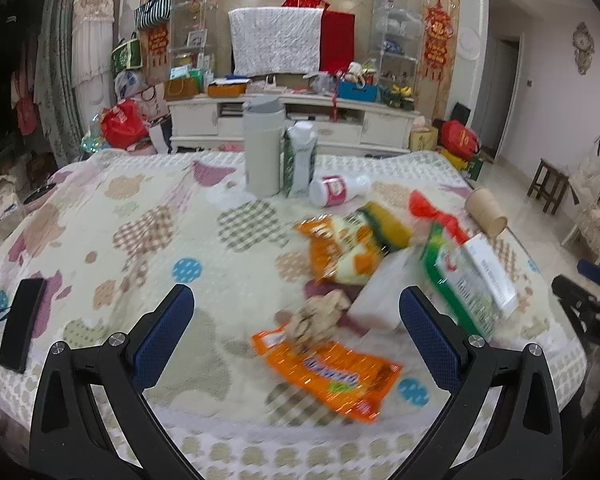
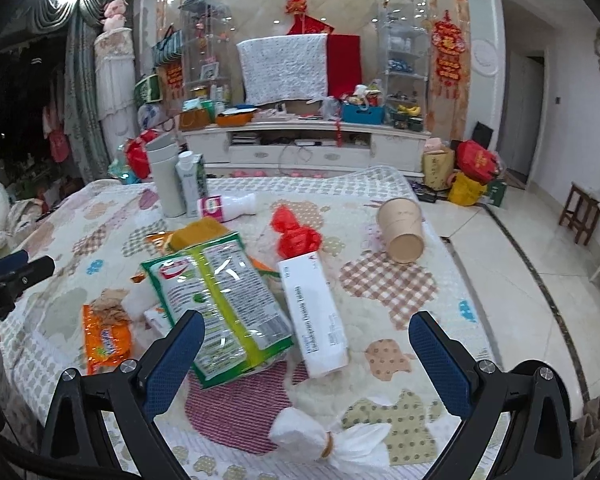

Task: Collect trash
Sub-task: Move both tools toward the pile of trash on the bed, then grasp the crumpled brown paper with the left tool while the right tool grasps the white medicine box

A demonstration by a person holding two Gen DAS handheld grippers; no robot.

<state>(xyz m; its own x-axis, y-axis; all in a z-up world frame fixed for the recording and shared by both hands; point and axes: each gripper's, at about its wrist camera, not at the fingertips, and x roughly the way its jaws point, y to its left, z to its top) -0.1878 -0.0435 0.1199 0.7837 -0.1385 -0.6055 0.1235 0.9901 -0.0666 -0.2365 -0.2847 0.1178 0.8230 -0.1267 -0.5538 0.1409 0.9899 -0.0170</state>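
Trash lies scattered on a patchwork-covered table. In the left wrist view my left gripper is open above an orange snack wrapper and a crumpled brown paper wad. A second orange wrapper lies beyond. In the right wrist view my right gripper is open over a green-edged clear packet and a long white box. A tied white bag lies nearest me, with a red plastic bag, a tipped paper cup and a white bottle farther back.
A grey tumbler and a carton stand upright at the table's far side. A black phone lies near the left edge. A TV cabinet sits behind the table, a wooden stool on the tiled floor at right.
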